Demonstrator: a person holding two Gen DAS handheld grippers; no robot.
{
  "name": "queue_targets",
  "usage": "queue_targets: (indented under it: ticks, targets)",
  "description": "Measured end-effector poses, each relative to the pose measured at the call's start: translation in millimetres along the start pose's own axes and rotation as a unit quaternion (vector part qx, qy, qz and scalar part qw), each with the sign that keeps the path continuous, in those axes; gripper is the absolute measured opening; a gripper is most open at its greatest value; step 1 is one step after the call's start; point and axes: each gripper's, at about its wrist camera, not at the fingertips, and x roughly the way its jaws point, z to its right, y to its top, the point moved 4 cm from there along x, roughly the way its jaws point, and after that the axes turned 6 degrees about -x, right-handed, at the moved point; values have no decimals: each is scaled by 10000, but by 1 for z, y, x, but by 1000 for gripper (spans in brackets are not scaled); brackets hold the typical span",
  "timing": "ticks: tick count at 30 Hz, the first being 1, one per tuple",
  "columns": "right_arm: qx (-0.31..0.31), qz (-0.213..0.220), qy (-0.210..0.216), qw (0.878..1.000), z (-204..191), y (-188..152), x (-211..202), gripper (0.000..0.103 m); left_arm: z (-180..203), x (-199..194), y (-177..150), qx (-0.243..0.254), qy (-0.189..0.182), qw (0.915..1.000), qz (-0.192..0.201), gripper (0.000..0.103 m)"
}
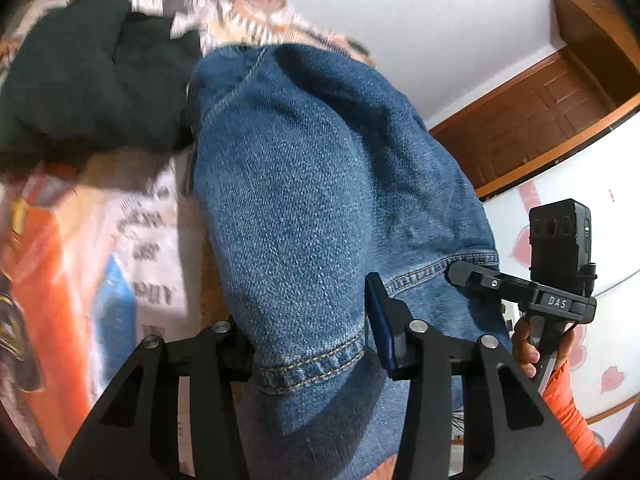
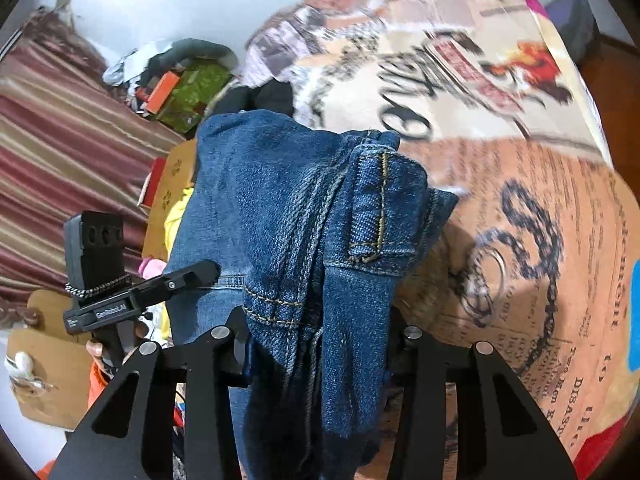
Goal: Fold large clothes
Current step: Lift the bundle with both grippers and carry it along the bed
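Note:
Blue denim jeans (image 1: 312,200) hang bunched in front of me, lifted off a printed bedspread (image 1: 140,240). In the left wrist view my left gripper (image 1: 312,344) is shut on a stitched hem of the jeans, and denim fills the gap between its fingers. In the right wrist view my right gripper (image 2: 320,344) is shut on a thick wad of the jeans (image 2: 300,220) with a seamed flap folded over it. Each view also shows the other gripper's black finger touching the denim: right finger (image 1: 472,276), left finger (image 2: 192,276).
A black garment (image 1: 88,72) lies on the bedspread (image 2: 500,200) behind the jeans. A brown wooden door (image 1: 540,120) stands to the right. A striped red cloth (image 2: 60,160), cardboard boxes (image 2: 48,380) and clutter (image 2: 180,88) lie left of the bed. A hand (image 1: 528,344) in an orange sleeve holds the other grip.

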Motion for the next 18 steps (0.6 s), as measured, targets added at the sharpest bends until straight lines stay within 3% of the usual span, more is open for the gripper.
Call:
queue_targets:
  ticks: [9, 18]
  targets:
    - [-788, 571, 263, 9949, -76, 65, 12, 39, -18, -101, 57, 370, 87, 9952, 902, 44]
    - [-928, 833, 730, 9895, -117, 153, 113, 39, -84, -148, 150, 285, 527, 9832, 1726, 44]
